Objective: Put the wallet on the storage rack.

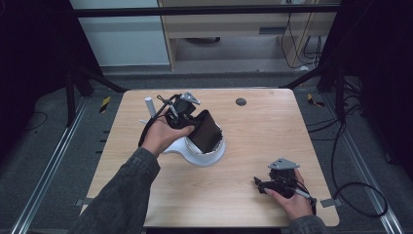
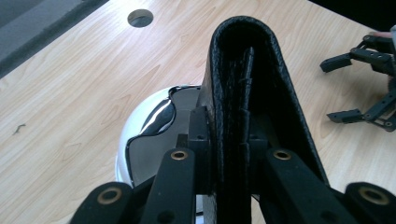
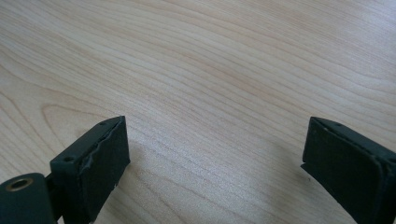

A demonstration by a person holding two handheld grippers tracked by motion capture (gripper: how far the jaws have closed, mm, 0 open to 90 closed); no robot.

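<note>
Wooden table (image 1: 253,146): left gripper (image 2: 224,154) clamps black wallet (image 2: 247,93) upright, fold up; right gripper (image 3: 215,158) open.

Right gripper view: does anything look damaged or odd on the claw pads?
Yes. The pad on the right claw's left finger has a ragged, chipped edge, as if worn or peeling. The right-hand pad looks intact. The claw is open over bare wooden table, holding nothing.

A black leather wallet (image 1: 204,130), folded, stands tilted over the white bowl (image 1: 210,155).
</note>
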